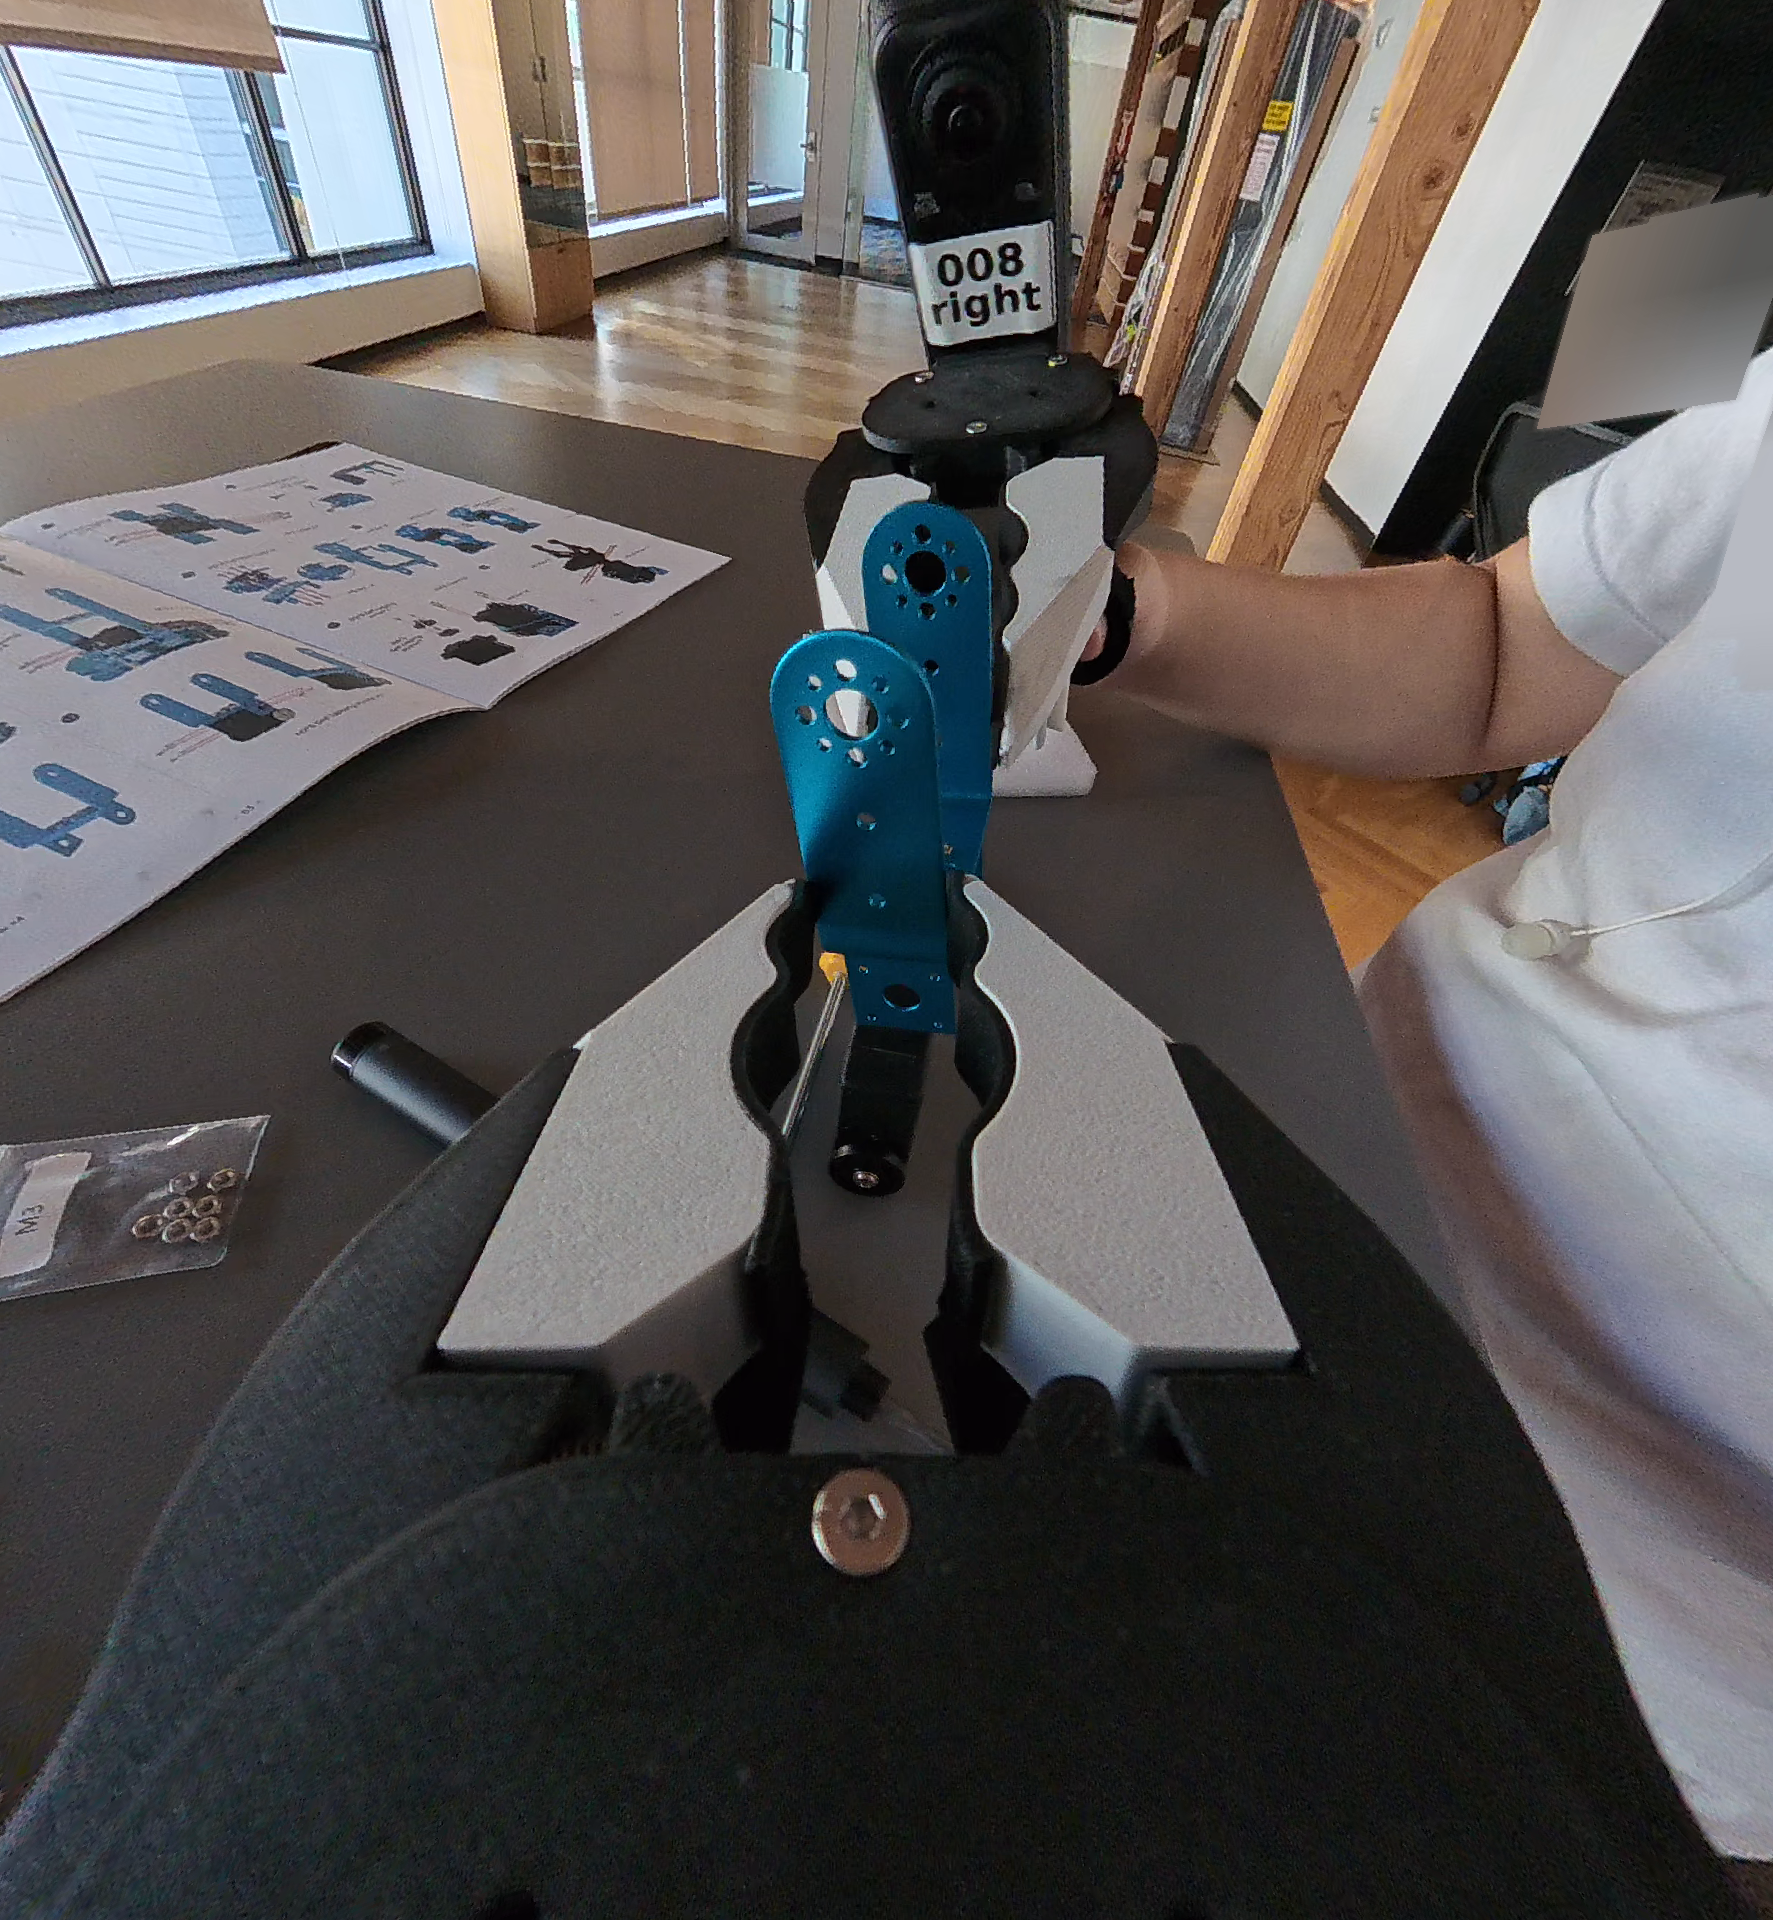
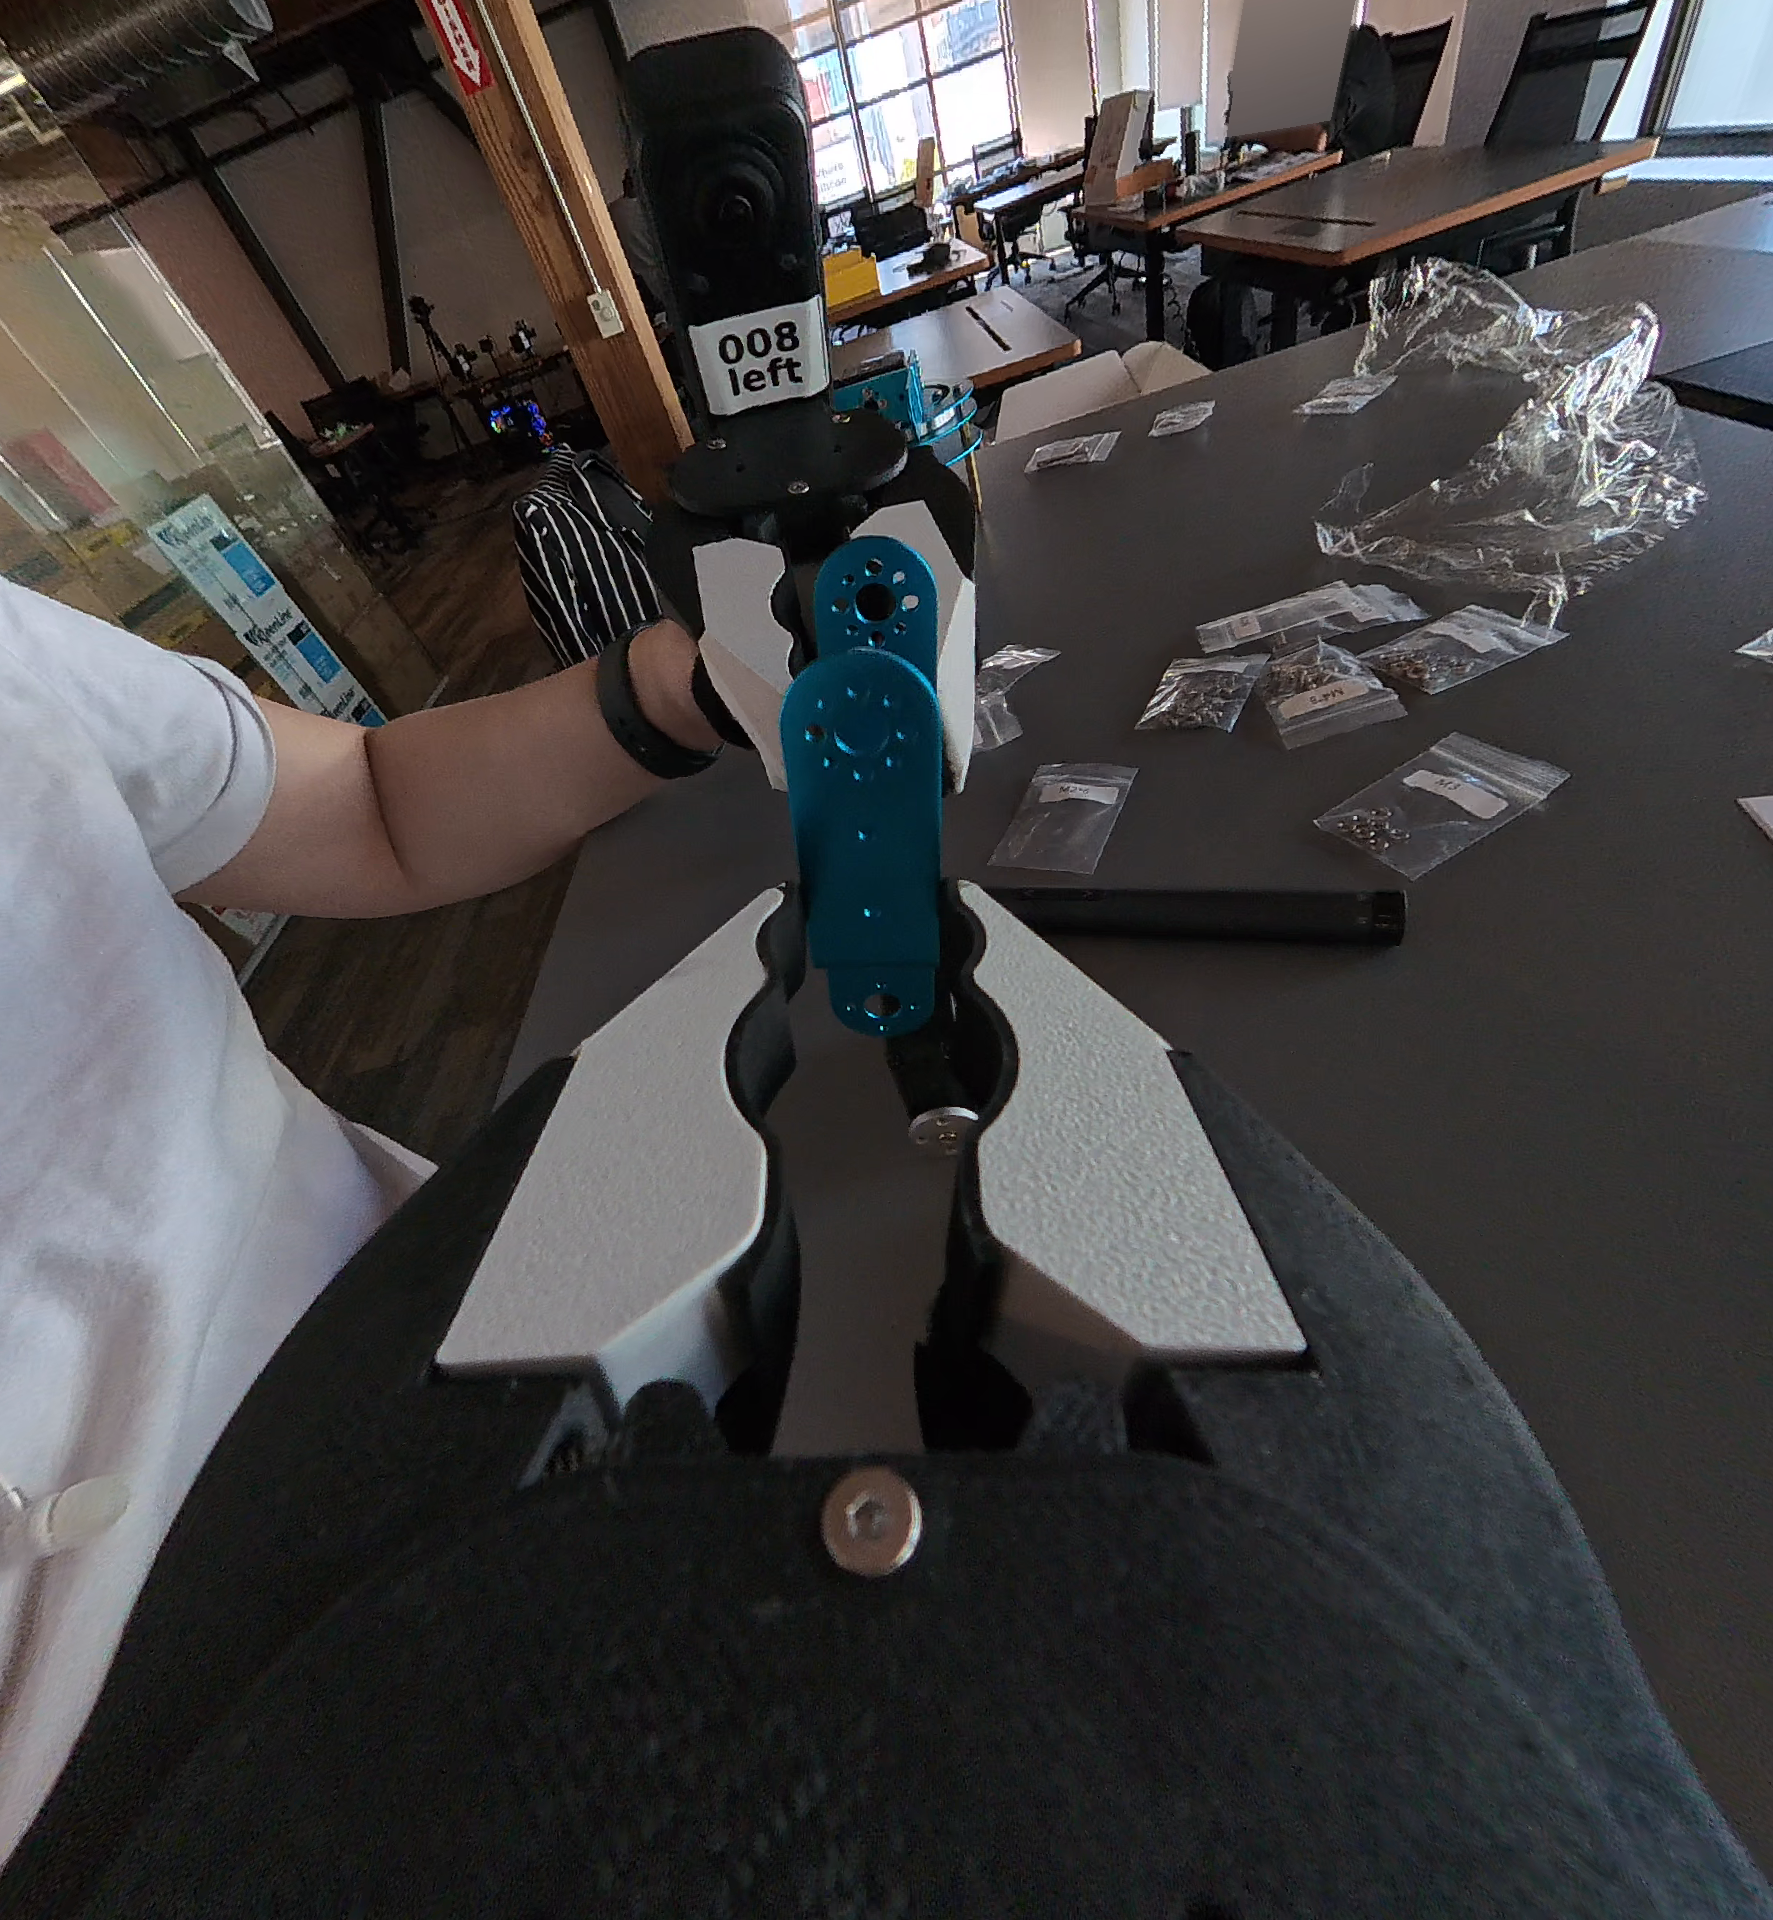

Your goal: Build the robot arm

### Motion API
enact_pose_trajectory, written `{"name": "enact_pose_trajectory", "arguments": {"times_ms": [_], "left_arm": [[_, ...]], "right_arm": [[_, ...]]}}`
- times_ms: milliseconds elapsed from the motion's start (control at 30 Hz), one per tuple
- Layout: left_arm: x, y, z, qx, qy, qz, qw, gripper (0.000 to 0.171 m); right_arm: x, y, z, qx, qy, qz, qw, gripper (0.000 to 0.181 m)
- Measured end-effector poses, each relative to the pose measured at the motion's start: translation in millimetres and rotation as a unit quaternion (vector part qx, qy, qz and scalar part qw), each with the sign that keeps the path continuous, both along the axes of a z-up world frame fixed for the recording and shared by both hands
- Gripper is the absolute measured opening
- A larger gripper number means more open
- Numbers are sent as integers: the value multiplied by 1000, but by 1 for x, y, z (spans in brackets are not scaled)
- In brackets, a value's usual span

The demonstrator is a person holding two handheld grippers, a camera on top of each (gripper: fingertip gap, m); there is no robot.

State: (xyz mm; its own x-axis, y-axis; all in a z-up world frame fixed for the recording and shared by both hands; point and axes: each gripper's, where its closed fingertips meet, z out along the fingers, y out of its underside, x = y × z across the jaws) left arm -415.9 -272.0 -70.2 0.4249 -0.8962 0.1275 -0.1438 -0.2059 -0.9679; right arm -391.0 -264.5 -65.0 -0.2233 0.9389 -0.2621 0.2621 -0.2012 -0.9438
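Note:
My left gripper (image 1: 877,894) is shut on a blue perforated metal bracket (image 1: 856,821), held upright over the dark table (image 1: 549,883). My right gripper (image 2: 871,899) is shut on a second blue bracket (image 2: 861,821), also upright. The two grippers face each other, and the brackets stand close and roughly parallel. The right gripper (image 1: 970,675) with its bracket (image 1: 929,623) shows behind in the left wrist view. The left gripper (image 2: 861,665) shows behind in the right wrist view. A black part with a round end (image 1: 877,1122) and a screwdriver shaft (image 1: 809,1060) lie below.
An open instruction booklet (image 1: 238,644) lies at the left. A black tube (image 2: 1204,914), several small bags of hardware (image 2: 1277,686) and crumpled clear wrap (image 2: 1516,447) lie on the table. A person in a white shirt (image 1: 1588,1039) stands at the table's edge. The tips of both grippers are at nearly the same place.

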Motion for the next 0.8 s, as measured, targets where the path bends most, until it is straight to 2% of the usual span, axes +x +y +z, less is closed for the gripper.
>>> {"name": "enact_pose_trajectory", "arguments": {"times_ms": [800], "left_arm": [[-6,-1,-15,17,36,-3,999,24]], "right_arm": [[-6,-3,-13,28,-5,0,1000,26]]}}
